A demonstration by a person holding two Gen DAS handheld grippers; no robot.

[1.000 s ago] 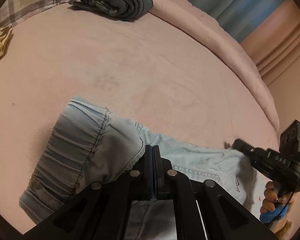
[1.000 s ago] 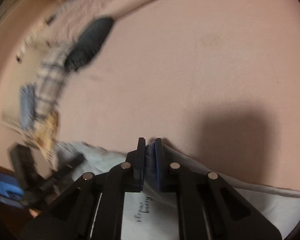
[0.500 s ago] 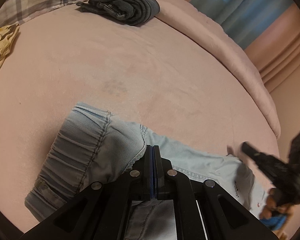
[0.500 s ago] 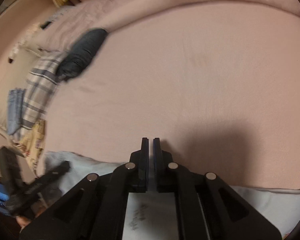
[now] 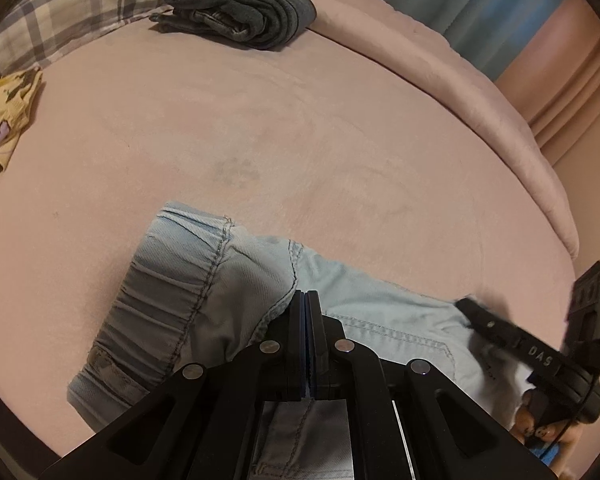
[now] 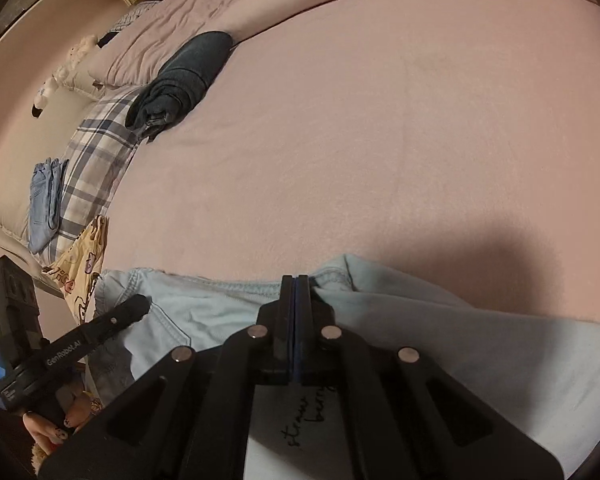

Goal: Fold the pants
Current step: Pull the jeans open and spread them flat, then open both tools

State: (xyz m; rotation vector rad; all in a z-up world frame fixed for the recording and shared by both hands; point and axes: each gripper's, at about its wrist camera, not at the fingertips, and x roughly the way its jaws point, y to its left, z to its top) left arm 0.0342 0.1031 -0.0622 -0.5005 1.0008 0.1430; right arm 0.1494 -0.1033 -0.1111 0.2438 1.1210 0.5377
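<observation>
Gripping the pale denim pants (image 5: 236,304) on the bed (image 5: 300,140): left gripper (image 5: 307,300) and, seemingly, right gripper (image 6: 295,284), both clamped shut.

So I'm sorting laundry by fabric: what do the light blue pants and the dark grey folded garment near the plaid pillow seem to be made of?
The light blue pants look like soft, faded denim with a matte finish: twill texture, contrast topstitched seams and a gathered elastic waistband. The dark grey folded garment also looks like denim, washed charcoal, judging by its thick folds and worn seam edges, though it is too far away to be sure.
</observation>
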